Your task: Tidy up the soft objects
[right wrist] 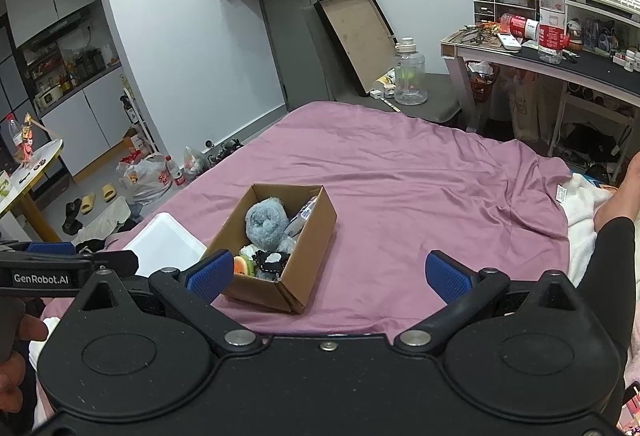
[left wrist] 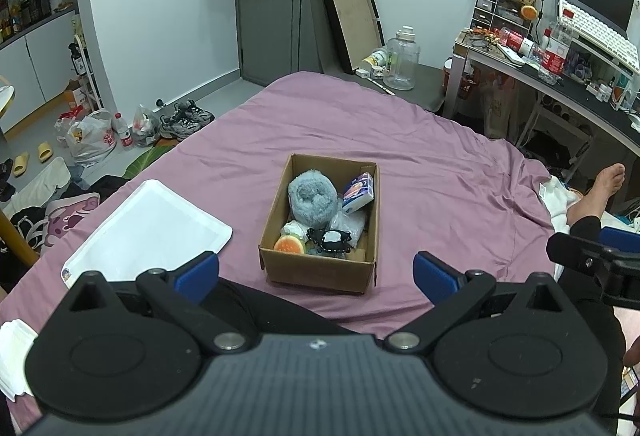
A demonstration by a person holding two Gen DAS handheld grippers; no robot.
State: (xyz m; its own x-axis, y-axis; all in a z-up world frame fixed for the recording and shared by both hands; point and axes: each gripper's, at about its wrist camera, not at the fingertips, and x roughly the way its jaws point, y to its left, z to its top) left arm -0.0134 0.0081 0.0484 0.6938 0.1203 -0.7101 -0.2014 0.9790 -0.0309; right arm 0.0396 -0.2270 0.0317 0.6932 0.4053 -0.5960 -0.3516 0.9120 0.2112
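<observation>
Both the left claw (left wrist: pixel 316 272) and right claw (right wrist: pixel 329 274) gape empty, short of the cardboard box (left wrist: pixel 320 268) holding a fluffy grey-blue roll (left wrist: pixel 313 200).

Box (left wrist: pixel 320 268) mid-bed (left wrist: pixel 420 156), rolled towel (left wrist: pixel 313 199) inside, tray (left wrist: pixel 152 232) left of box

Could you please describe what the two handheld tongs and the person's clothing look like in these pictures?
Both the left tongs and right tongs have matte black bodies with round pivot housings, silver pivot bolts and black linkage arms ending in blue textured pads. The left body has a ribbed grey top; its side reads "GenRobot.AI" in white. The person wears black trousers.
</observation>
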